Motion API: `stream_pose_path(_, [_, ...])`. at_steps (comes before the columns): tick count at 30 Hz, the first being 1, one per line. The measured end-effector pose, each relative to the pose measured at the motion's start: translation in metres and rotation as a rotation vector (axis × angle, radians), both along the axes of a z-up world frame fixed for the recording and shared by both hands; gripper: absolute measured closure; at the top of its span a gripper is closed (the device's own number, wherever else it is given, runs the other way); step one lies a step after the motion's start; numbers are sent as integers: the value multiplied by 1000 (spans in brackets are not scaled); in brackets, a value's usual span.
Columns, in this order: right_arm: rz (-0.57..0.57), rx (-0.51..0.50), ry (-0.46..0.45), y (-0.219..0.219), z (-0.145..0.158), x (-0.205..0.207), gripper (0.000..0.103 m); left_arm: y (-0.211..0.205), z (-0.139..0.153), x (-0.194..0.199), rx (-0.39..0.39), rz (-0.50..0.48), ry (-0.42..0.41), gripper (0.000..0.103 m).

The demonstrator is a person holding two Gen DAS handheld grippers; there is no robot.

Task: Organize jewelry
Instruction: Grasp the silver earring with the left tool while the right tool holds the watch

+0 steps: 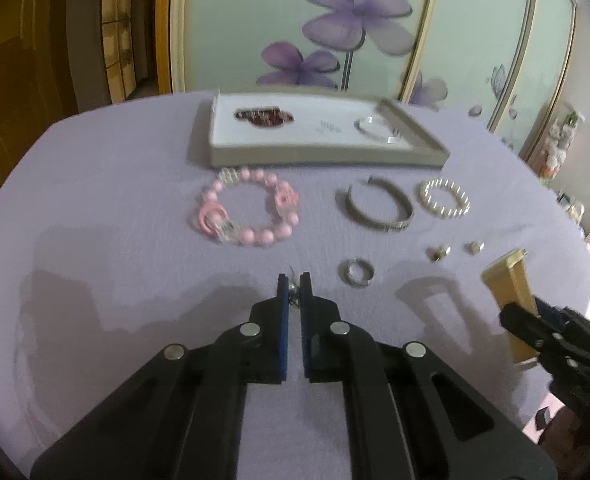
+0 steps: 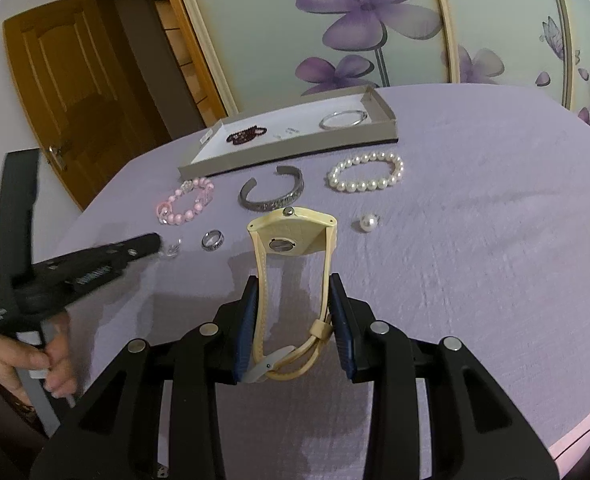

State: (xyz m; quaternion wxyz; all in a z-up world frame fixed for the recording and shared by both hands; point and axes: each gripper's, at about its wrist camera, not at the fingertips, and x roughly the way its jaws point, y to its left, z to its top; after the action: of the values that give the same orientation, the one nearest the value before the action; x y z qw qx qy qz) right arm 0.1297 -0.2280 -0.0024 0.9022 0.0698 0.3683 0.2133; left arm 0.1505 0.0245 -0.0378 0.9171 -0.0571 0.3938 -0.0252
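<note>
My left gripper [image 1: 293, 280] is shut on a small silver earring [image 1: 293, 290], just above the lilac tablecloth; in the right wrist view that gripper [image 2: 157, 242] shows with the earring [image 2: 173, 248] at its tip. My right gripper [image 2: 293, 280] is shut on the strap of a cream watch [image 2: 291, 232], whose case stands up in front of the fingers. Loose on the cloth lie a pink bead bracelet [image 1: 247, 210], a grey cuff bangle [image 1: 379, 208], a pearl bracelet [image 1: 445, 198], a silver ring [image 1: 361, 272] and two small studs [image 1: 439, 252].
A shallow grey tray [image 1: 327, 156] at the back of the table holds a dark red bracelet [image 1: 265, 117] and a clear bangle [image 1: 375, 128]. Behind it are flower-painted wardrobe doors. A wooden door [image 2: 75, 92] stands at the left. A person's hand [image 2: 51, 364] grips the left tool.
</note>
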Motion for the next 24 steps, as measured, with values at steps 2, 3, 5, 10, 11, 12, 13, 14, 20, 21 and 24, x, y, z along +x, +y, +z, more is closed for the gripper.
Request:
stream_pose_path(2, [-1,5,-8,-1,3,0,67,6,14,-5,-9,5,-31,97])
stream_pose_path(3, [-1,6,-11,-2,4,0,67,9,22,-7,-13,9,-49,97])
stream_pose_path(5, [1,9,-18,-2,6,-1,67,12,35,-10,-19,14,-79,97])
stream_pose_path(10, [1,10,-26,-3,8,-1,67,18,62,-18,-31,22,-142,97])
stream_pose_path(11, [0,10,-28,-4,8,-1,67,20,67,-20,-32,24,-153,97])
stream_pose_path(12, [-1,10,-29,-4,8,-1,67,20,70,-21,-32,28,-161,97])
stream_pose_path(13, [-3,11,-31,-5,8,-1,67,21,73,-22,-33,30,-169,97])
stream_pose_path(14, [-4,11,-32,-6,9,-1,67,22,77,-23,-35,33,-176,97])
stream_pose_path(20, [-7,10,-37,-7,10,-1,67,24,84,-24,-41,37,-185,97])
stream_pose_path(21, [-7,9,-39,-7,11,-1,67,24,84,-24,-42,36,-184,97])
stream_pose_path(24, [-6,5,-45,-7,12,1,67,24,84,-24,-44,34,-183,97])
